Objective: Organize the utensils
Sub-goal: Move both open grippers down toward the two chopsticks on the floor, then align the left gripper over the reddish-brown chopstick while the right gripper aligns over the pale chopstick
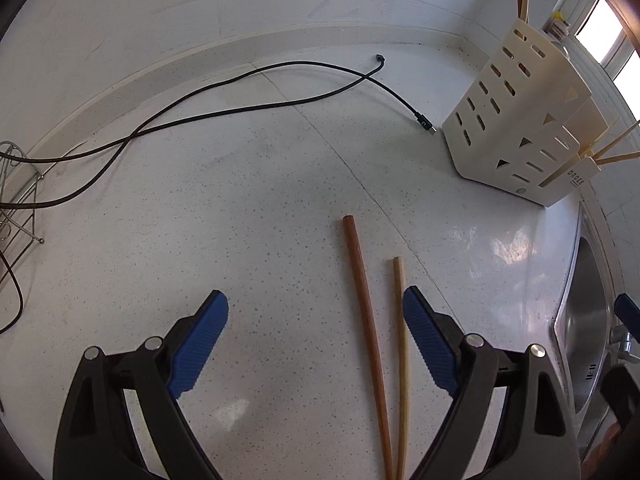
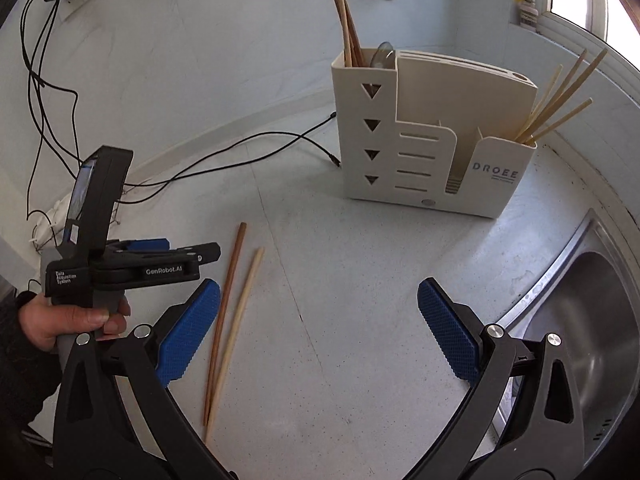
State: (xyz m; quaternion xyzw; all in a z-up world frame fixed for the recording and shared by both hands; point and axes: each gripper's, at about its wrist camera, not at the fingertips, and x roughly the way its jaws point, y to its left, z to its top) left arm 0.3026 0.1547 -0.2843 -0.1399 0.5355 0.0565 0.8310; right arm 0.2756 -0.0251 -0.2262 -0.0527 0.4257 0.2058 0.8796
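Both my left hand-held gripper [image 1: 316,312] and right hand-held gripper [image 2: 319,300] are spread wide, pinching nothing. The reddish-brown wooden chopstick [image 1: 365,320] and pale bamboo chopstick [image 1: 402,360] lie side by side on the speckled white tabletop [image 1: 260,220], near the cream plastic utensil holder [image 2: 432,140]

Left gripper [image 1: 316,312] jaws stood wide apart at bottom of frame, nothing between the pads. Reddish-brown chopstick [image 1: 366,340] and pale chopstick [image 1: 402,360] lay side by side on speckled counter [image 1: 240,220], lower centre. Cream utensil holder [image 1: 516,120] upper right; black cable [image 1: 240,80] across upper left.
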